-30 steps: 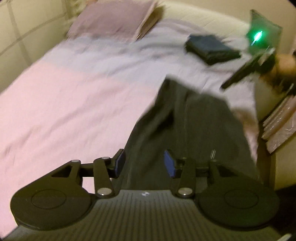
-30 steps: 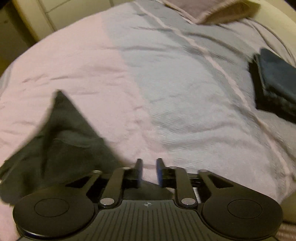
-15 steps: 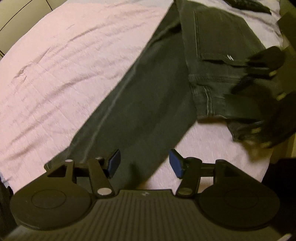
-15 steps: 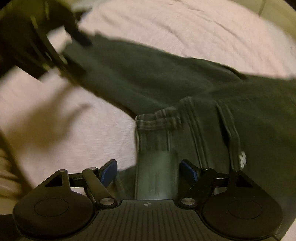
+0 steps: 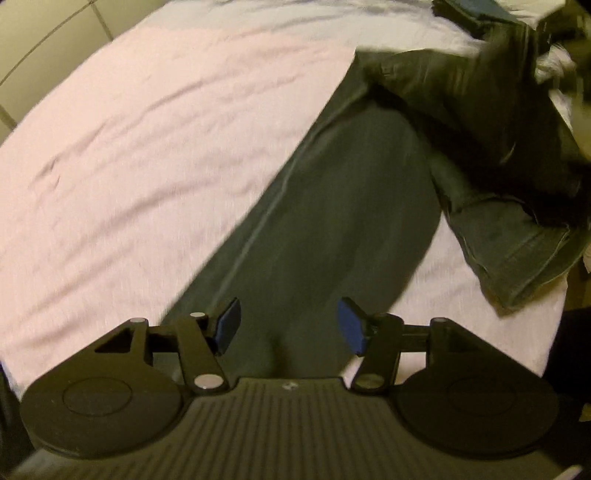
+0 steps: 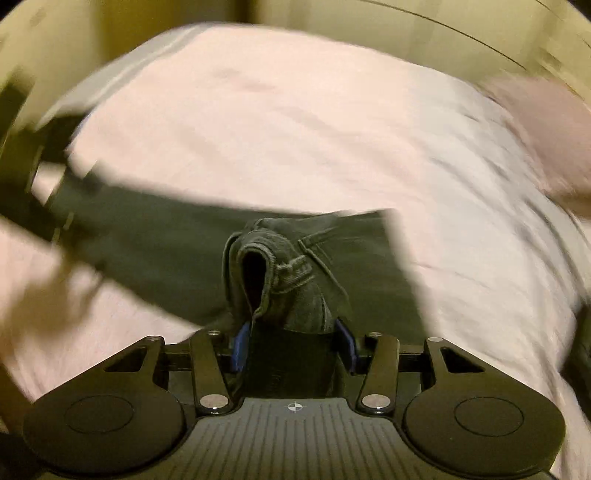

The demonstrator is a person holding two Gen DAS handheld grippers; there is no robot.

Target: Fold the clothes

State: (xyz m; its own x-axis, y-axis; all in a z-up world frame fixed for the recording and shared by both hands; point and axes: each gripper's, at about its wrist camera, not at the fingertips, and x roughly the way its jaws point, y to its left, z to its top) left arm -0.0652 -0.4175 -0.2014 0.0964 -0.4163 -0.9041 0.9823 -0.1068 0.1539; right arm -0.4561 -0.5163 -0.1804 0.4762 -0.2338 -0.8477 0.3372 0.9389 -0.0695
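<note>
A wide bed covered by a pale pink woven bedspread (image 5: 140,155) fills both views, and a pair of dark grey denim trousers (image 5: 332,229) lies across it. In the left wrist view, one trouser leg runs from six o'clock up toward one o'clock, flat on the bedspread. The waistband end (image 5: 517,258) is bunched and lifted at three o'clock.

In the right wrist view, the right hand-held gripper (image 6: 293,347) is closing on that thick waistband fold (image 6: 280,280), with the denim between its blue pads (image 6: 238,347) and spilling out ahead of them. The picture is blurred, so how firm the hold is cannot be judged.

The left hand-held gripper (image 5: 288,326) hovers with its pads apart, straddling the leg near six o'clock without pinching it.

To do this fold well, the left gripper probably needs to pin or take the leg near its hem, so the cloth stays taut while the waistband is carried over. A grip on both denim layers, not only the top one, should stop the fold from slipping.

For room, bare bedspread stretches from nine to twelve o'clock, well clear of anything. The bed's edge curves close at four o'clock, beside the waistband. A small dark folded garment (image 5: 476,11) sits near the far edge at one o'clock.
</note>
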